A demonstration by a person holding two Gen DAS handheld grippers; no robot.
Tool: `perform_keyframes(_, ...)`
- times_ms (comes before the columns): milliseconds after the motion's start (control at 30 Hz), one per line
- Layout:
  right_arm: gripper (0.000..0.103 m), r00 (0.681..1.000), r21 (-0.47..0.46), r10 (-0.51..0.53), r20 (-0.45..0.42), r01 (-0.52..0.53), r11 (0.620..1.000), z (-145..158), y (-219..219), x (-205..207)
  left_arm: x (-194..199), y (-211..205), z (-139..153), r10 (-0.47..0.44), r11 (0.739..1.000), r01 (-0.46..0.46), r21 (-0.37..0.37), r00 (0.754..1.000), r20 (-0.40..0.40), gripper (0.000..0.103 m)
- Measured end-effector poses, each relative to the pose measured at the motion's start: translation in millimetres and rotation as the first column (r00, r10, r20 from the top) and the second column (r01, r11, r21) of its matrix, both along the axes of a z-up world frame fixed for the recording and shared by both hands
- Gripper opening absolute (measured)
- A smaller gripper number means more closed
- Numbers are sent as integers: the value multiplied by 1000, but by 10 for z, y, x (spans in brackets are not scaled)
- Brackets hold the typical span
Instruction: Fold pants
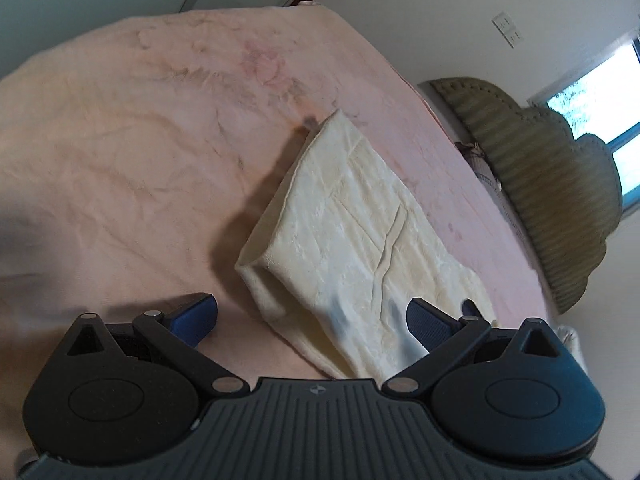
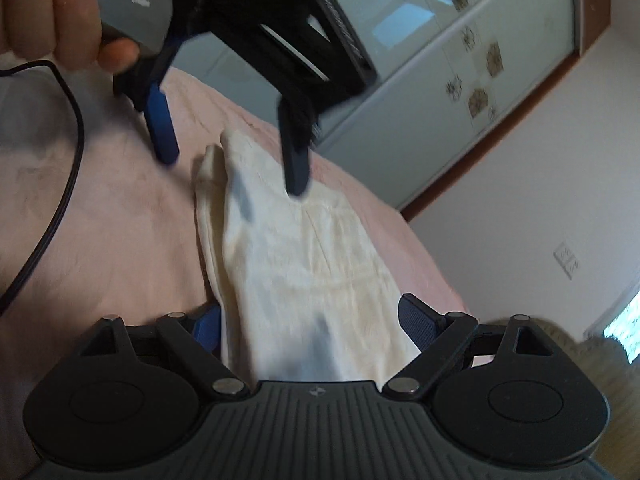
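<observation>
Cream pants (image 1: 352, 240) lie folded into a narrow stack on the pink bedspread (image 1: 120, 160). My left gripper (image 1: 312, 320) hovers open over their near end; its right finger is above the cloth and its left finger is over bare bedspread. The right wrist view shows the same pants (image 2: 304, 264) running away from the camera. My right gripper (image 2: 312, 326) is open with the near end of the pants between its spread fingers, and the pads do not press on the cloth. My left gripper (image 2: 230, 152) hangs open over the far end, held by a hand (image 2: 60, 12).
An olive ribbed headboard (image 1: 540, 184) borders the bed on the right, below a window (image 1: 600, 100). A mirrored wardrobe (image 2: 440, 60) stands beyond the bed. A black cable (image 2: 68, 160) hangs from the left gripper over the bedspread.
</observation>
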State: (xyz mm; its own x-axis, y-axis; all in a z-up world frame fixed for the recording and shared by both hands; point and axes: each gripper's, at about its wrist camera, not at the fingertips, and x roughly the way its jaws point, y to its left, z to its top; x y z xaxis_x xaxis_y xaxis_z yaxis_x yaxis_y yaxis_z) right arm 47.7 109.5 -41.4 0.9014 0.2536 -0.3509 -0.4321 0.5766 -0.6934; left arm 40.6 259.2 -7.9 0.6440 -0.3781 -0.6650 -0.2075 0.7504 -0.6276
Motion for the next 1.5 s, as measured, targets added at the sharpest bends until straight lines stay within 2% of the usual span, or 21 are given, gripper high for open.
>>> perform_keyframes(100, 85, 999, -16, 49, 6, -49, 999, 8, 108, 117, 84, 72, -54, 33, 996, -33, -88, 999, 2, 101)
perform_keyframes(167, 59, 997, -22, 79, -13, -79, 997, 29, 159, 180, 155, 116, -102, 48, 984, -47, -172, 999, 2, 101)
perform_keyframes(200, 52, 995, -16, 90, -35, -91, 996, 38, 172, 216, 185, 125, -119, 49, 973, -45, -226, 999, 11, 101)
perform_keyframes(267, 24, 991, 22, 110, -80, -108, 994, 70, 176, 264, 283, 127, -185, 41, 952, -33, -305, 999, 18, 101)
perform_keyframes(333, 12, 988, 76, 116, -102, -109, 991, 130, 135, 270, 367, 107, -228, 48, 944, -39, -328, 999, 19, 101)
perform_keyframes(500, 10, 982, 200, 116, -151, -84, 976, 320, -27, 382, 577, 35, -240, 70, 942, -62, -329, 997, 12, 99)
perform_keyframes(533, 10, 979, 225, 118, -164, -79, 971, 355, -62, 405, 617, 25, -240, 68, 942, -61, -329, 998, 10, 96)
perform_keyframes(600, 11, 967, 253, 149, -206, -94, 963, 394, -114, 430, 668, 24, -254, 56, 944, -42, -328, 998, 32, 63)
perform_keyframes(633, 12, 955, 260, 162, -248, -96, 961, 405, -131, 429, 707, 11, -265, 42, 951, -36, -309, 999, 14, 46)
perform_keyframes(667, 13, 938, 279, 189, -290, -106, 954, 447, -188, 430, 728, 7, -278, 38, 956, -36, -292, 999, 2, 34)
perform_keyframes(733, 13, 902, 368, 269, -337, -137, 920, 589, -383, 395, 717, -1, -286, 36, 967, -30, -253, 999, 20, 25)
perform_keyframes(767, 13, 884, 441, 304, -354, -129, 888, 682, -534, 409, 713, -13, -283, 32, 972, -25, -233, 999, 26, 23)
perform_keyframes(833, 13, 881, 559, 296, -368, -44, 828, 802, -850, 505, 688, -52, -267, 36, 981, -26, -191, 998, 47, 21)
perform_keyframes(900, 13, 889, 598, 208, -407, 88, 797, 786, -1114, 683, 670, -106, -229, 38, 989, -29, -147, 997, 64, 19)
perform_keyframes(967, 13, 867, 540, 73, -493, 239, 807, 626, -1244, 877, 625, -151, -151, 42, 996, -34, -88, 995, 89, 15)
perform_keyframes(1033, 13, 813, 433, -14, -583, 325, 841, 353, -1236, 1020, 558, -218, -53, 45, 998, -39, -54, 991, 125, 15)
perform_keyframes(1100, 13, 837, 434, -8, -548, 292, 852, 287, -1193, 970, 477, -313, 86, 43, 999, -43, -6, 984, 171, 15)
perform_keyframes(1167, 14, 842, 433, 5, -539, 273, 859, 402, -1134, 949, 363, -460, 287, 22, 998, -36, 53, 972, 234, 15)
perform_keyframes(1267, 14, 876, 540, 85, -475, 214, 814, 666, -1186, 888, 195, -767, 620, -36, 992, -7, 127, 943, 331, 15)
perform_keyframes(1433, 15, 931, 641, 105, -349, 156, 752, 1014, -1344, 726, 10, -1417, 1012, -147, 974, 59, 217, 899, 413, 16)
perform_keyframes(1500, 15, 949, 652, 80, -307, 148, 744, 1098, -1477, 648, -53, -1652, 1083, -182, 968, 83, 239, 882, 434, 17)
